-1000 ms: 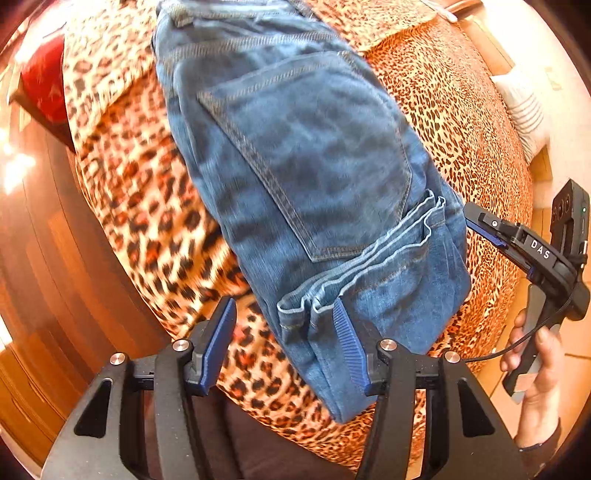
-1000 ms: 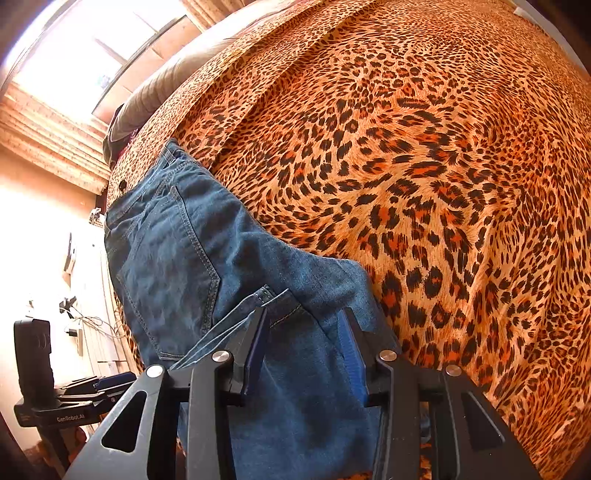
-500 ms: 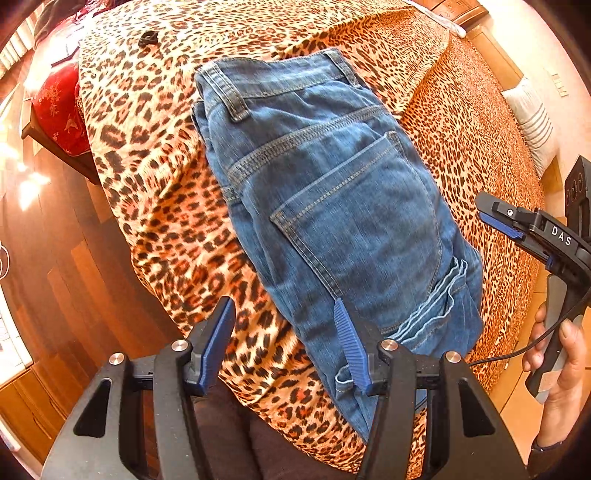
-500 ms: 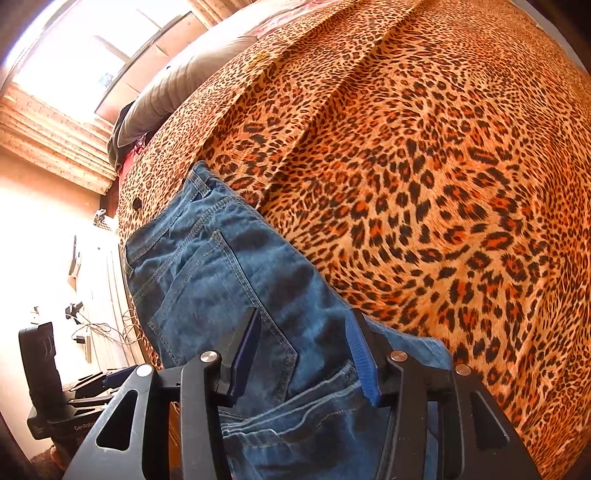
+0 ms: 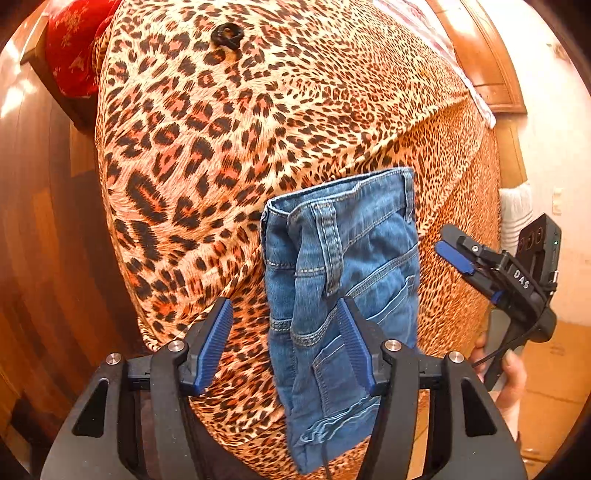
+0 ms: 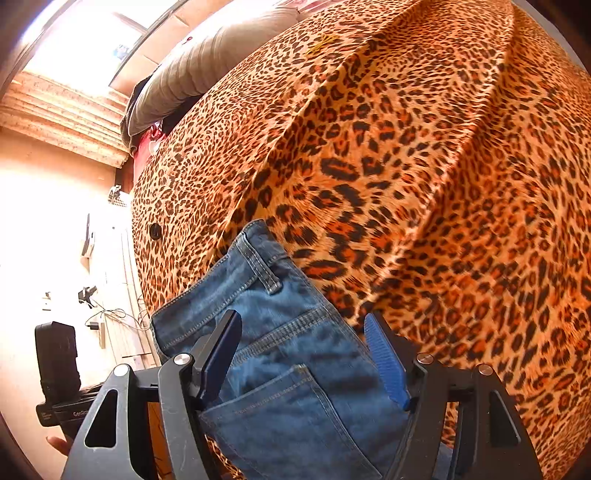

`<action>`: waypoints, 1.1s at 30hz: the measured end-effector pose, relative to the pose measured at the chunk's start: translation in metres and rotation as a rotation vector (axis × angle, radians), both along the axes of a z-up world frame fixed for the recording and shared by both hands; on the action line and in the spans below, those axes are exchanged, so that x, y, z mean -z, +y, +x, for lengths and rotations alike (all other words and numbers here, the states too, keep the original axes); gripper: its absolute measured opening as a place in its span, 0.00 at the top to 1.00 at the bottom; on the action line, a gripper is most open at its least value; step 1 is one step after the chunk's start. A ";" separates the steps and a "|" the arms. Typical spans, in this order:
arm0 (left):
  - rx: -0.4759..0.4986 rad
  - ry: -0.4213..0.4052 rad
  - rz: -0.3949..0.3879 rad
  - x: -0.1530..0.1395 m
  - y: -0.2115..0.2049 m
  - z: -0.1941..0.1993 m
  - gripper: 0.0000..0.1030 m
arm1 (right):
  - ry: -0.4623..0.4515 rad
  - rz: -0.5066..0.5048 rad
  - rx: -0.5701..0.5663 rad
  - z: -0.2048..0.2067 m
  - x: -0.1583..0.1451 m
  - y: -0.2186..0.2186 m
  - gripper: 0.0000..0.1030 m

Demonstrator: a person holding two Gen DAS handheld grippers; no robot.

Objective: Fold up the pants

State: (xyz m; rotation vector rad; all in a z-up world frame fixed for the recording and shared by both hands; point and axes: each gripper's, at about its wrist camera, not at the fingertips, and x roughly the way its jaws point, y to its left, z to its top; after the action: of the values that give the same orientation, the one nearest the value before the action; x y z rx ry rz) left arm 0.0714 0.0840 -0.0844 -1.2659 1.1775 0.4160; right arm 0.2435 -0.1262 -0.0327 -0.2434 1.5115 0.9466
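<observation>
Folded blue jeans [image 5: 343, 280] lie on the leopard-print bedspread [image 5: 221, 147] near its front edge, waistband at the far end, hems hanging toward me. My left gripper [image 5: 284, 347] is open and empty, hovering above the jeans' left edge. My right gripper [image 6: 303, 354] is open and empty above the back pocket of the jeans [image 6: 280, 354]. The right gripper also shows in the left wrist view [image 5: 458, 254], to the right of the jeans and apart from them.
A small black ring-shaped object [image 5: 227, 35] lies on the bedspread far behind the jeans. A red cloth [image 5: 74, 48] sits at the bed's far left corner. A grey pillow [image 6: 192, 77] lies at the far end. Wooden floor [image 5: 44, 221] runs along the left.
Both grippers have pulled back toward me and away from the jeans. The jeans now look smaller and lie still in their folded shape; both stay open.
</observation>
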 end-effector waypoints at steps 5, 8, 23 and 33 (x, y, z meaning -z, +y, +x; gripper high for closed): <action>-0.079 -0.009 -0.077 0.018 0.010 -0.001 0.39 | 0.010 -0.039 -0.081 -0.005 0.023 0.038 0.31; -0.083 0.006 -0.090 0.029 0.008 0.006 0.38 | 0.002 -0.068 -0.121 -0.010 0.035 0.050 0.31; -0.028 -0.160 -0.121 0.041 -0.009 0.044 0.20 | 0.049 0.006 -0.201 -0.004 0.046 0.059 0.26; -0.056 -0.189 -0.127 0.043 0.004 0.022 0.87 | -0.123 -0.019 -0.306 -0.028 0.034 0.079 0.79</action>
State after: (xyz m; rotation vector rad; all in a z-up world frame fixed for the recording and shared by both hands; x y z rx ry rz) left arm 0.0936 0.0879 -0.1276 -1.4185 1.0225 0.2585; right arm 0.2153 -0.0471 -0.0664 -0.5489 1.3936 1.1365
